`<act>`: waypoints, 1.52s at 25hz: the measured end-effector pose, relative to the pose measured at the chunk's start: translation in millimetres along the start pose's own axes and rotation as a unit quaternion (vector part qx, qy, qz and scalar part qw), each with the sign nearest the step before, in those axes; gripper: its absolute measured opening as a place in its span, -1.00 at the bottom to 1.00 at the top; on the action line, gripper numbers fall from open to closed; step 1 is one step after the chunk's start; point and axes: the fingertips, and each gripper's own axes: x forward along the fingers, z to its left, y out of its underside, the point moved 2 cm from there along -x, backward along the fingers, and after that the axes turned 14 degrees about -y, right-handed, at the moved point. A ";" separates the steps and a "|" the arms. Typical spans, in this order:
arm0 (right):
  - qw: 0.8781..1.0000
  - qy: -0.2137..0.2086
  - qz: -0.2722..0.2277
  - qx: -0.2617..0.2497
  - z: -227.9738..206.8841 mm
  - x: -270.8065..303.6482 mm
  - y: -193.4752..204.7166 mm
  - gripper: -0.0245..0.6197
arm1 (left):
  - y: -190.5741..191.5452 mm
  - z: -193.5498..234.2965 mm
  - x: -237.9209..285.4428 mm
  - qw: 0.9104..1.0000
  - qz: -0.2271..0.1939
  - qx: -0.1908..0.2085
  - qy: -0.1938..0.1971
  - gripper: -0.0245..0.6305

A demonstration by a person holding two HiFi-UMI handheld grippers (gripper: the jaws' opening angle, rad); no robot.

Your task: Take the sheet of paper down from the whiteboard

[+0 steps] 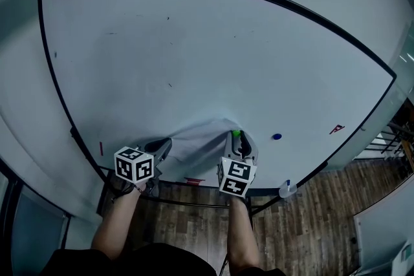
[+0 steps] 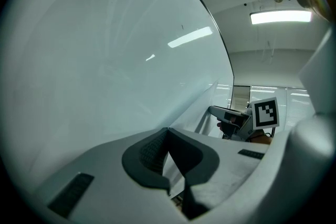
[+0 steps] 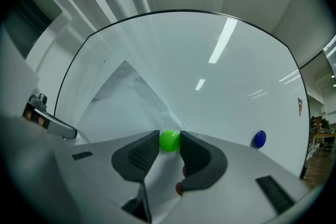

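Observation:
A white sheet of paper [image 1: 197,144] hangs low on the whiteboard [image 1: 194,55], bulging away from the board. A green round magnet [image 1: 236,134] pins its upper right corner. My right gripper [image 1: 237,140] stands level at the board, its pads pressed on either side of the green magnet [image 3: 169,140]. My left gripper [image 1: 164,148] is at the sheet's left edge. In the left gripper view its jaws [image 2: 168,132] are shut on the paper [image 2: 197,113], which runs on toward the right gripper [image 2: 214,110].
A blue magnet [image 1: 277,137] sticks to the board right of the sheet. A small red mark [image 1: 337,129] sits further right. A red marker [image 1: 101,147] is at the left frame. A pale bottle [image 1: 287,189] rests by the bottom rail. Wooden floor [image 1: 310,229] lies below.

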 end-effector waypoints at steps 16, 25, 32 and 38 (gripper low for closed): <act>1.000 0.007 0.007 -0.004 -1.8 -2.8 2.2 -0.51 | -0.1 14.6 -9.0 1.000 0.006 -0.006 -0.021 -0.86; 1.000 0.013 0.009 0.003 -11.4 -5.9 4.9 -0.51 | -0.9 22.1 -14.1 0.999 0.005 -0.021 -0.032 -0.86; 1.000 0.011 0.008 0.002 -12.2 -6.9 4.9 -0.51 | -4.2 23.8 -20.5 0.999 0.004 -0.017 -0.046 -0.86; 1.000 0.011 0.008 -0.002 -12.6 -6.7 5.7 -0.51 | -3.1 35.6 -29.1 0.997 0.002 -0.025 -0.067 -0.86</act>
